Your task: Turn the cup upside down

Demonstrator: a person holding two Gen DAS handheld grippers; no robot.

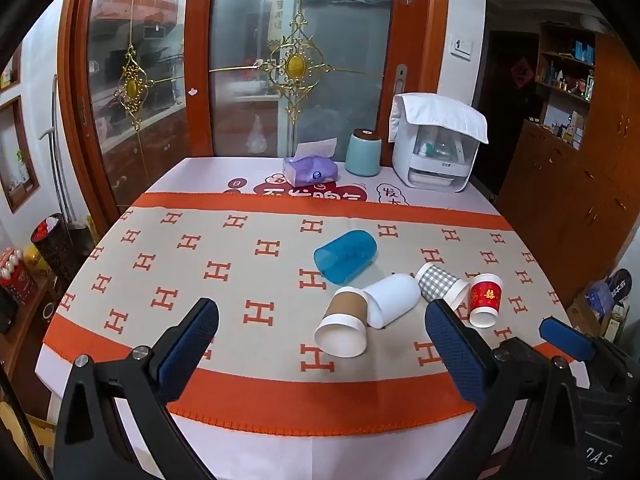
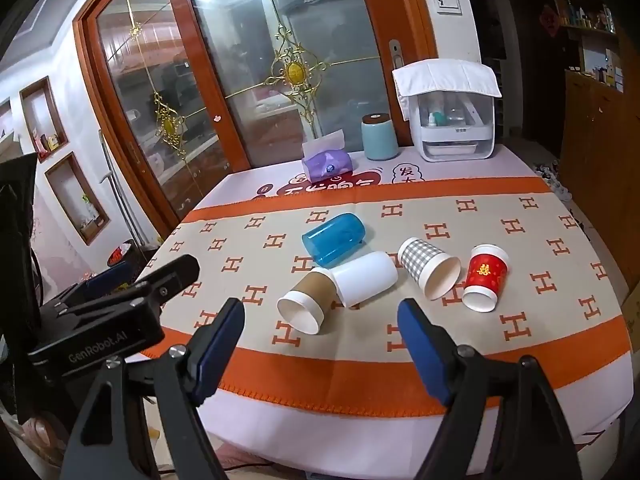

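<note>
Where cups overlap, gingham cup's [image 2: 429,267] open mouth clear only from right wrist.

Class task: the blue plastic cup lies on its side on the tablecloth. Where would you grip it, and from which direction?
Grip the blue cup across its round wall near mid-length, coming down from above with the open right gripper. It lies with its mouth toward the near left, and the white cup crowds its near side, so only the top seems freely reachable.

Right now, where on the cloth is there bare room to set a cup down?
The left half of the cloth is bare, from the blue cup and brown cup to its left edge. The near orange band is bare too. It is crowded on the right: blue, brown, white, checked and red cups lie close together.
</note>
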